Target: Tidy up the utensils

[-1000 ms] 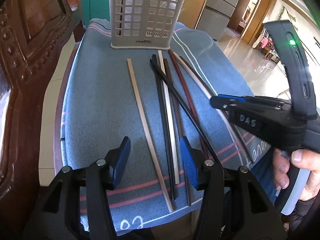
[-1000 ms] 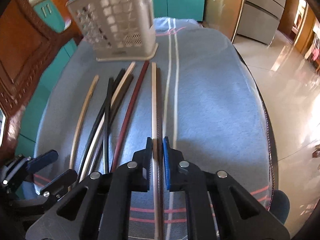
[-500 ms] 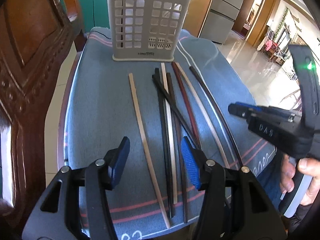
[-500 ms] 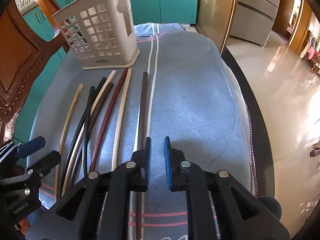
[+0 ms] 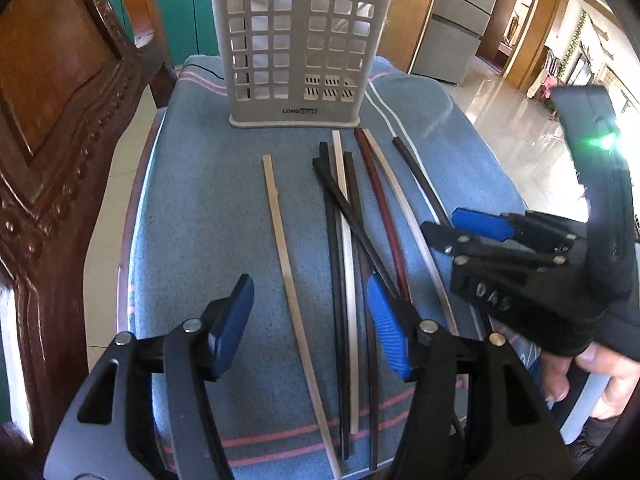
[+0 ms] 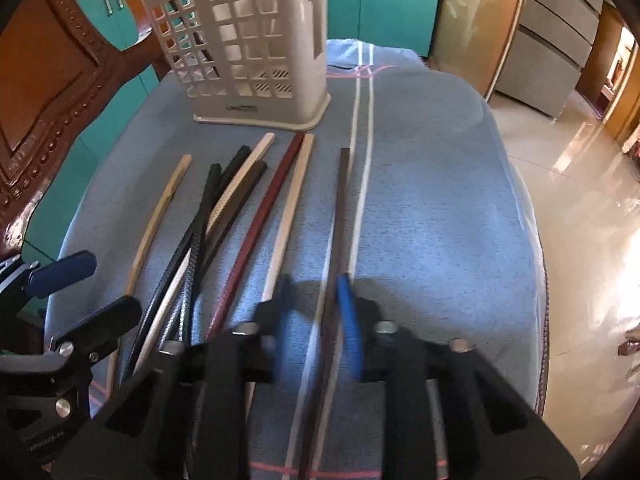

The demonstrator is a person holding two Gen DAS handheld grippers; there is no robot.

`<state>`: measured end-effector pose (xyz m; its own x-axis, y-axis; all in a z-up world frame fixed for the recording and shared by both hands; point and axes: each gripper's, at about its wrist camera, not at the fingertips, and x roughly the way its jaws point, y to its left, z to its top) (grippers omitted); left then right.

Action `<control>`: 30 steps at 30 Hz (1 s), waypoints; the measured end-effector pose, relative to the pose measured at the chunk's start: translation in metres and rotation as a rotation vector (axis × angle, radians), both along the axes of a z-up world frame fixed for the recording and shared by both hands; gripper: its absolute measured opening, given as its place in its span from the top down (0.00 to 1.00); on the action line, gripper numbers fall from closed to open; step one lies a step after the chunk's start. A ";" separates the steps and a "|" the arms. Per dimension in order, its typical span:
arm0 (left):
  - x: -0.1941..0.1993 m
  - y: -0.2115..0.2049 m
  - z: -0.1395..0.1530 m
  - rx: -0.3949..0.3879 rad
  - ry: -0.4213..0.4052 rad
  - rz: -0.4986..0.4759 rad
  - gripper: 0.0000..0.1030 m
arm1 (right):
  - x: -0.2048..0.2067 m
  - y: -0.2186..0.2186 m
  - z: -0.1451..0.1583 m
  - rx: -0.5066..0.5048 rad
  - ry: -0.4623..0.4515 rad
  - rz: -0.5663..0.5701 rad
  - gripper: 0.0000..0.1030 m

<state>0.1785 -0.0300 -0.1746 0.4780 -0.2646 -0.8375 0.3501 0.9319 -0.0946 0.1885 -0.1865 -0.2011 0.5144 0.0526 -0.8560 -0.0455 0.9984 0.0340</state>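
- Blue rubber pads (image 6: 348, 308) on the right gripper (image 6: 314, 300) first: they're smeared with motion blur. The jaws have just been closing around the long dark brown chopstick (image 6: 340, 208), but they're not clamped on it. It sits right beside one pad, and a strip of cloth shows between it and the other.
- That chopstick looks flat on the cloth to me, so I'd call it lined up but not picked up.
- The left gripper (image 5: 310, 292) is released, and its jaws have just been opening wider. The thin pale wooden chopstick (image 5: 280, 240) runs between its pads, lying loose on the cloth and touching neither.
- Just beside the pale one is a messy crossed bunch of black and maroon chopsticks (image 5: 340, 200), pointing roughly at the basket.
- Everything lies on the blue striped cloth (image 5: 200, 220). The grey plastic lattice basket (image 5: 292, 60) stands upright at the far end, close to the sticks' tips.
- A carved wooden chair (image 5: 60, 120) stands off to the side.
- My read on the step: grabbing one stick from the pile, early in the sort.
- Next move, I reckon: squeeze fully on the brown one, lift it clear, tip it upright and drop it through the basket's open top. The risk is a thin stick rolling out of the pads.
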 end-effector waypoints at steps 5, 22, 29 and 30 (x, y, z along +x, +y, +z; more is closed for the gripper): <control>0.003 -0.002 0.004 0.014 -0.014 0.013 0.42 | -0.002 -0.010 0.007 0.068 -0.015 0.001 0.94; 0.043 0.002 0.014 0.014 -0.043 0.110 0.42 | 0.010 -0.049 0.013 0.210 -0.022 -0.004 0.80; 0.072 0.012 0.006 0.051 0.003 0.181 0.48 | 0.045 -0.026 -0.002 0.111 0.005 0.038 0.75; 0.075 0.012 0.003 0.055 0.011 0.187 0.49 | 0.047 -0.023 -0.002 0.095 -0.010 0.041 0.75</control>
<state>0.2538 -0.0175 -0.1713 0.5050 -0.1263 -0.8538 0.1700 0.9844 -0.0451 0.2356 -0.2098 -0.2029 0.5185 0.1549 -0.8409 -0.0874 0.9879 0.1281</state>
